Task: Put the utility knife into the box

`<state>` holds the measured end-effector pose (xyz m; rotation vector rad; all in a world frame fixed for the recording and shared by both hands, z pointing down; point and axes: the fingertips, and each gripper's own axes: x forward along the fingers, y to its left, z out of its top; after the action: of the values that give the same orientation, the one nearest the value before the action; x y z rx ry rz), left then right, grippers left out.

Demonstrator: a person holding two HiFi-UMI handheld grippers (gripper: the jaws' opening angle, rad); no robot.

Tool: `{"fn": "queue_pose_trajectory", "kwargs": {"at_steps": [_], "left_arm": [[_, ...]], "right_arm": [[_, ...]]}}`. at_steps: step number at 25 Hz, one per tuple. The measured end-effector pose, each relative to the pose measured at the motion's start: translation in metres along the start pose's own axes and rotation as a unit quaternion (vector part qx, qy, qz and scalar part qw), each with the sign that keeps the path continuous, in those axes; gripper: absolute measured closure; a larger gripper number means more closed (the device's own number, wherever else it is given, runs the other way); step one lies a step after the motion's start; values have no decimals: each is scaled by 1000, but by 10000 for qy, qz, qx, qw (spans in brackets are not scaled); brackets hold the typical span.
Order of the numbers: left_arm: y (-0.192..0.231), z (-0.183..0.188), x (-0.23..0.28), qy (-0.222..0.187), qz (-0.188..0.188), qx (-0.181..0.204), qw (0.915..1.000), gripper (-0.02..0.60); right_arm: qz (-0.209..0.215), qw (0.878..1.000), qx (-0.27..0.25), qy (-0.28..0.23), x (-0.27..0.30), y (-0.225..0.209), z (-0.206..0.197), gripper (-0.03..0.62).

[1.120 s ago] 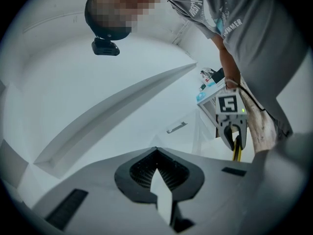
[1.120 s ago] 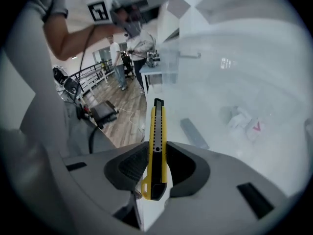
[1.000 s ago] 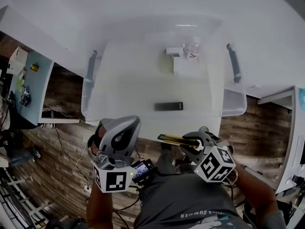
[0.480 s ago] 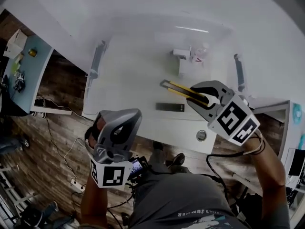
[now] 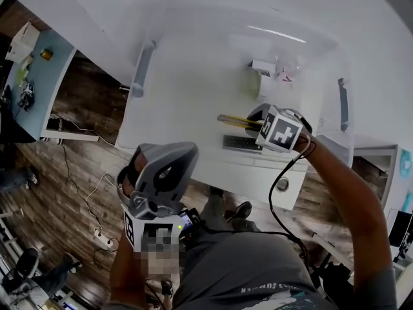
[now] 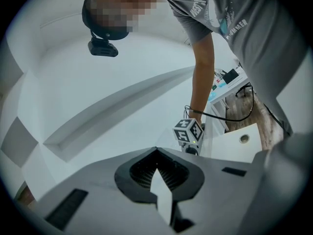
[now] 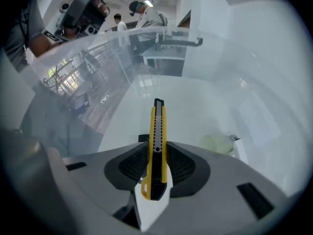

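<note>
The yellow and black utility knife [image 5: 235,120] [image 7: 157,131] is clamped between the jaws of my right gripper [image 5: 257,124] [image 7: 156,150], its tip pointing forward. Knife and gripper are inside the clear plastic box [image 5: 143,66], low above its white floor, with the box wall [image 7: 93,58] curving around them. The right gripper's marker cube [image 6: 188,133] also shows in the left gripper view. My left gripper [image 5: 162,173] [image 6: 156,151] is held back by the person's body, outside the box, pointing upward. Its jaws are shut on nothing.
A flat black bar [image 5: 242,143] lies on the box floor just under the right gripper. At the far end are a white item [image 5: 263,67] and a clear one [image 5: 288,73]; a pale greenish object [image 7: 220,143] lies ahead right. The white table [image 5: 282,185] has a round grommet.
My right gripper has carried the knife from the table's near edge forward and over the wall into the box. The left gripper has stayed by the body.
</note>
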<state>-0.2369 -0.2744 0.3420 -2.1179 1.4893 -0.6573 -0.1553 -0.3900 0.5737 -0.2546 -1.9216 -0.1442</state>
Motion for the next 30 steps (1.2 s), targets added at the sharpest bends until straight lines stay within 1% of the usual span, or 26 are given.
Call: {"fn": "queue_pose_trajectory", "kwargs": {"at_steps": [3,6,10,15,18,25,30], "left_arm": [[3,-7,1,27,0,-47,10000,574],[6,-16,1,60,-2,-112,9999,574],[12,-30,-3,124,4,-222,9997,574],[14,-40,-7,190,9,-299,9994,574],[13,-45,-11,215,-7,-335,9992,574],[11,-43,-15,218,3,-337,9992,574],[9,-34,-17,168,15,-282,9995,574]], "right_arm": [[184,9993,64,319,37,-6,-15,473],[344,9981,74,504,63,-10,-24,473],[498,9954,-6,815,82,-11,-31,473],[724,9921,151,1013,101,-7,-42,473],[691,9915,118,1100,106,-11,-45,473],[681,9909,286,1130,108,-11,-52,467],[238,9966,398,680,86,-34,-33,468]]}}
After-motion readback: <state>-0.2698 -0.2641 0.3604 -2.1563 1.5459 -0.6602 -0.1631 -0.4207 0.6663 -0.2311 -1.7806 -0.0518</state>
